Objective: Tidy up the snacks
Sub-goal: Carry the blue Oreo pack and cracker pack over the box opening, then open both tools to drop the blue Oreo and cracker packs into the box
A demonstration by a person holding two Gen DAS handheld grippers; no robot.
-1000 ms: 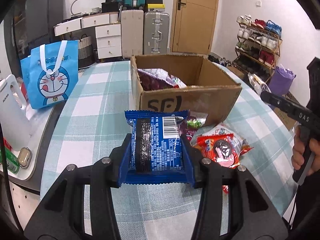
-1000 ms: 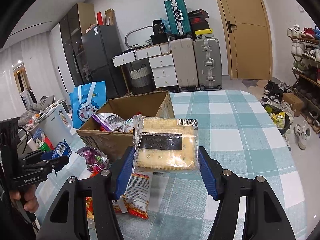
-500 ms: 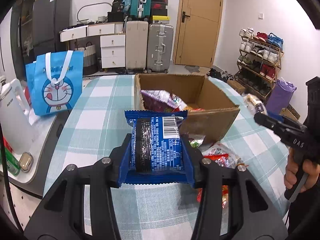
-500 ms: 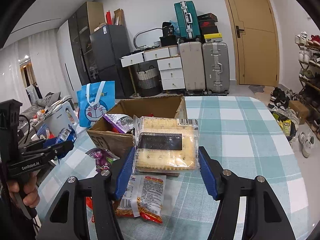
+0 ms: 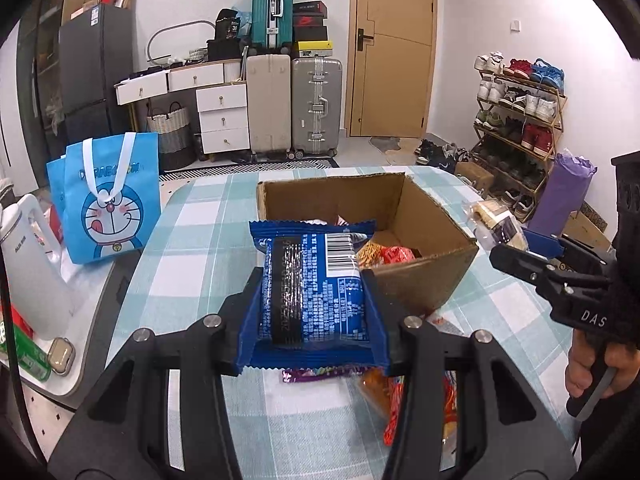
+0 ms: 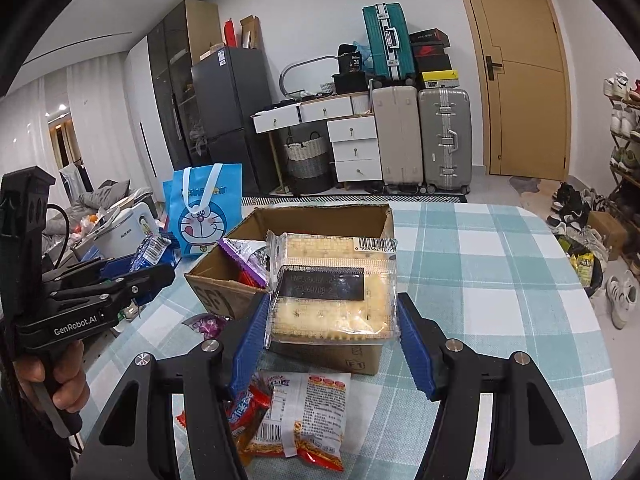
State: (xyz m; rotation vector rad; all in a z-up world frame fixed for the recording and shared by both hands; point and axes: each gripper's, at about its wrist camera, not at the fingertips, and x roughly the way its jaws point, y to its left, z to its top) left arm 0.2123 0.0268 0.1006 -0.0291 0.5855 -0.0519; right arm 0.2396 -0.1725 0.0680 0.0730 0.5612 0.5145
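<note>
Holding two light, crackly packs above the table near the cardboard box (image 5: 424, 276): our left gripper (image 5: 312, 312) squeezes the blue cookie pack (image 5: 312, 284), our right gripper (image 6: 332, 328) the cracker pack (image 6: 332, 288). Crackers break easily, so we pinch the sides gently.

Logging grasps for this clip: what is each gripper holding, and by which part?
Left gripper clamps the blue snack pack by its two side edges; right gripper likewise clamps the cracker pack.

Black two-finger grippers, blue pads

Left gripper (image 5: 312, 300): matte black arms, silver screws, blue pads (image 5: 248, 320); side printed "GenRobot.AI". Right gripper (image 6: 334, 324): same build; "DAS" lettering. Bare-skinned hand (image 5: 592, 364) on black handle.
</note>
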